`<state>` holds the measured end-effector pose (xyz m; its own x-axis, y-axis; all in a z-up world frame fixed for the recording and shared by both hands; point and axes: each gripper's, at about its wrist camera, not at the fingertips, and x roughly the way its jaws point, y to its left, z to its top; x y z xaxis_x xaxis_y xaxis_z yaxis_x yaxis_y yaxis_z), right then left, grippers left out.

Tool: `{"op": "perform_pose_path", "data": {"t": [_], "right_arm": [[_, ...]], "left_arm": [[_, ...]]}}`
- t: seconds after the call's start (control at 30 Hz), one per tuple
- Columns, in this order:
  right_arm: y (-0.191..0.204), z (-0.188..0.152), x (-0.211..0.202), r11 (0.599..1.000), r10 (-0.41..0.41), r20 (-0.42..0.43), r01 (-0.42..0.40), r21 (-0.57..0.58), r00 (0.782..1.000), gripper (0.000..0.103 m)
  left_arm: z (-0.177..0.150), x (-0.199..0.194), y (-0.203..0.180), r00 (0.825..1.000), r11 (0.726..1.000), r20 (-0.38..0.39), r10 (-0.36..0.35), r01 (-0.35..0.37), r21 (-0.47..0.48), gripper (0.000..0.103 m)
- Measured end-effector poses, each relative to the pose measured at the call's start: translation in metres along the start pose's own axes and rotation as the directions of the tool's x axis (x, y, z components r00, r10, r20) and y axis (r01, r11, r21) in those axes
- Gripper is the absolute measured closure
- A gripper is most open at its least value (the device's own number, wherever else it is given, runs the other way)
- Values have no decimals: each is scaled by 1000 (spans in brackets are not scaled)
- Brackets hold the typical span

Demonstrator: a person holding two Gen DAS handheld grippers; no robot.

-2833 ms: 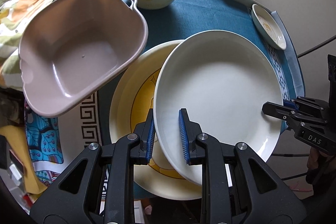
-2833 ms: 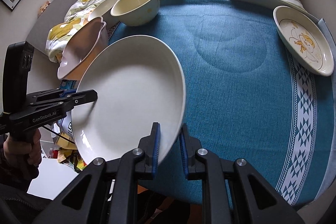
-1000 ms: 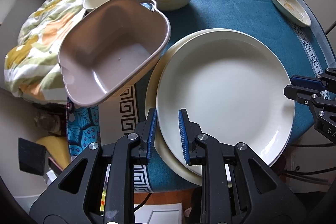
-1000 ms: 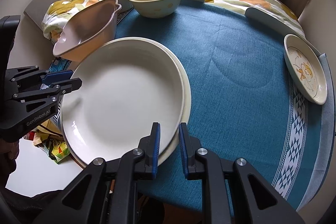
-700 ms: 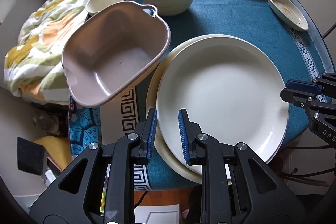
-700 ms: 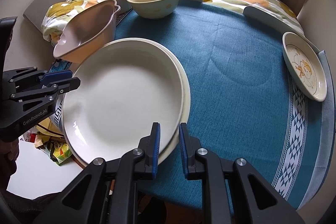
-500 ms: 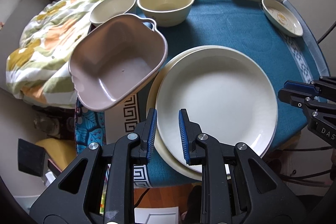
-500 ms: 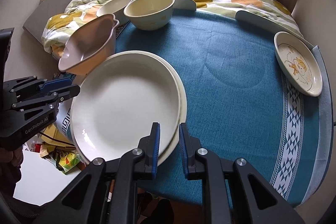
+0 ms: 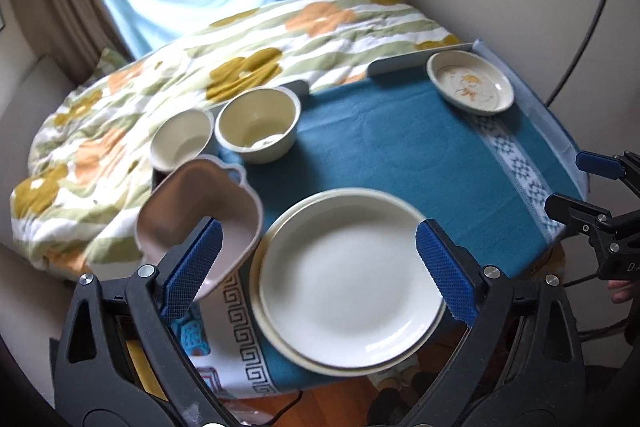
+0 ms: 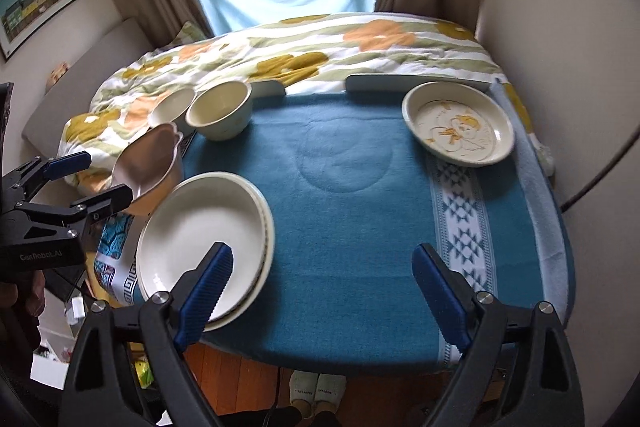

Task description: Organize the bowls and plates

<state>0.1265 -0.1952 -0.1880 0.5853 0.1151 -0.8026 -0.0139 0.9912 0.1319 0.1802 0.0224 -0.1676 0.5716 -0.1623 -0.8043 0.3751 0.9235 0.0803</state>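
Note:
A white plate point(image 9: 348, 279) point(image 10: 200, 239) lies stacked on a cream plate point(image 9: 269, 337) point(image 10: 269, 239) at the near left edge of the blue-clothed table point(image 9: 400, 155) point(image 10: 352, 227). My left gripper point(image 9: 318, 235) hangs above the stack, its jaws opening wide and gripping nothing. My right gripper point(image 10: 322, 255) is over the bare cloth to the stack's right, its jaws also opening and empty. A pink square dish point(image 9: 200, 211) point(image 10: 148, 155) tilts off the table's left side. Behind it stand a cream bowl point(image 9: 258, 129) point(image 10: 220, 115) and a smaller bowl point(image 9: 182, 139) point(image 10: 172, 109).
A small picture plate point(image 9: 470, 87) point(image 10: 458, 123) rests at the far right corner. A flowered quilt point(image 9: 240, 39) point(image 10: 320, 43) lies behind the table under a window. A wall closes the right side. Socked feet point(image 10: 316, 387) and wooden floor show below the near edge.
Both grippers let go of the white plate, which now rests on the cream plate. Both have opened wide and pulled up and back from the table.

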Motion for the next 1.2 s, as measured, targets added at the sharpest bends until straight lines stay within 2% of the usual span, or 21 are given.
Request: {"op": "perform_pose_path", "data": {"t": [0.1, 0.2, 0.3, 0.43, 0.5, 0.53, 0.6, 0.7, 0.77, 0.8, 0.83, 0.93, 1.03, 1.07, 1.17, 1.2], "right_arm": [[-30, 8, -19, 996, -64, 53, 60, 65, 997, 14], [-61, 17, -34, 987, -90, 87, 77, 139, 992, 14], [-88, 29, -45, 967, -179, 128, 150, 207, 975, 14], [-117, 49, -33, 962, -168, 137, 131, 241, 976, 14], [-131, 58, -18, 948, -207, 121, 168, 270, 971, 14], [-139, 62, -7, 942, -207, 108, 168, 289, 973, 14], [-157, 67, 19, 934, -149, 78, 114, 339, 986, 14], [-182, 70, 64, 902, -80, 16, 66, 426, 997, 14], [-194, 68, 91, 880, -32, 7, 25, 475, 999, 14], [-199, 68, 103, 870, -15, 3, 12, 493, 1000, 15], [-202, 67, 114, 863, -1, -6, 4, 504, 1000, 22], [-208, 66, 143, 847, 23, -46, 5, 531, 999, 44], [-212, 65, 159, 829, 20, -62, 19, 559, 998, 51], [-214, 65, 162, 822, 24, -61, 15, 570, 998, 52], [-218, 66, 168, 813, 28, -62, 13, 583, 998, 67], [-220, 67, 170, 811, 25, -65, 18, 585, 998, 68]], "left_arm": [[38, -1, -23, 996, 995, 53, -74, 70, 70, 6], [81, 10, -46, 980, 977, 56, -190, 183, 109, 6], [119, 27, -66, 958, 949, 34, -285, 277, 148, 6], [163, 63, -88, 918, 904, -10, -397, 393, 168, 6], [183, 92, -96, 899, 888, -54, -434, 437, 145, 6], [191, 109, -99, 889, 880, -82, -450, 458, 130, 6], [202, 143, -108, 872, 869, -143, -468, 484, 106, 6], [209, 193, -120, 864, 866, -212, -457, 487, 115, 8], [211, 226, -128, 848, 860, -260, -462, 500, 104, 17], [213, 244, -130, 837, 856, -288, -466, 508, 92, 28], [212, 259, -133, 825, 853, -317, -468, 515, 81, 38], [207, 296, -141, 801, 852, -382, -460, 519, 63, 47], [205, 317, -145, 783, 847, -412, -466, 529, 47, 56], [205, 321, -145, 782, 846, -413, -467, 531, 47, 56], [209, 332, -147, 783, 846, -414, -464, 531, 55, 60], [211, 335, -147, 784, 847, -414, -463, 529, 56, 61]]}}
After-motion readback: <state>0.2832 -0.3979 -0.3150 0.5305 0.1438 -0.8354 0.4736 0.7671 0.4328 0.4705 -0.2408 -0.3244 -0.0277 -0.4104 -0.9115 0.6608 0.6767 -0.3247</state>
